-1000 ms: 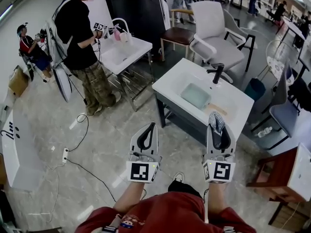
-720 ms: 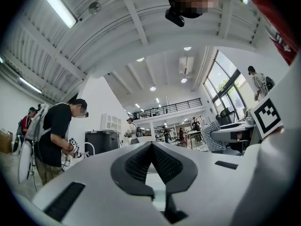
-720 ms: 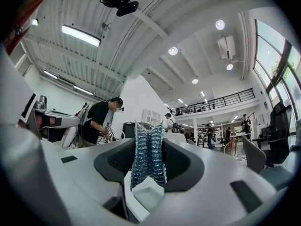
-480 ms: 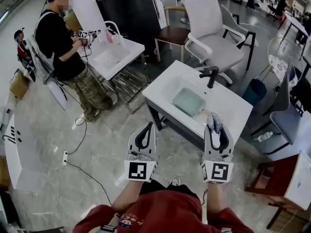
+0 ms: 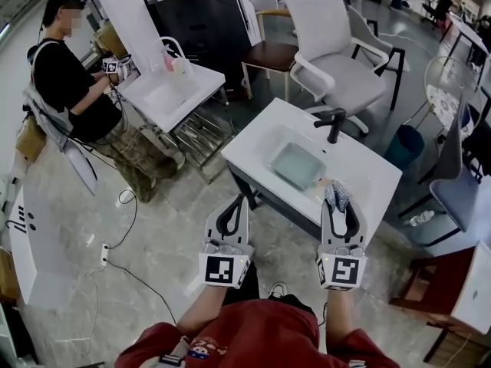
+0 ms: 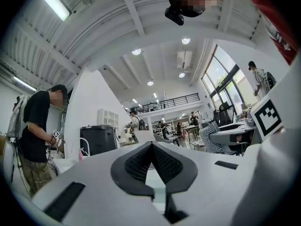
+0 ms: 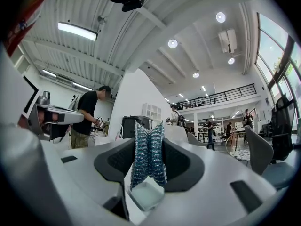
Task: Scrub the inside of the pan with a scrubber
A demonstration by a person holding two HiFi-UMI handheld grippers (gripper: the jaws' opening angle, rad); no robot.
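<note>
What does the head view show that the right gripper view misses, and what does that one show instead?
Only the head view shows the left gripper, shut and empty, and the black faucet on the white sink counter. Only the right gripper view shows the ceiling lights and, up close, the silvery mesh of the scrubber. Both show the right gripper shut on the scrubber, and a person in a black shirt standing at another sink.
</note>
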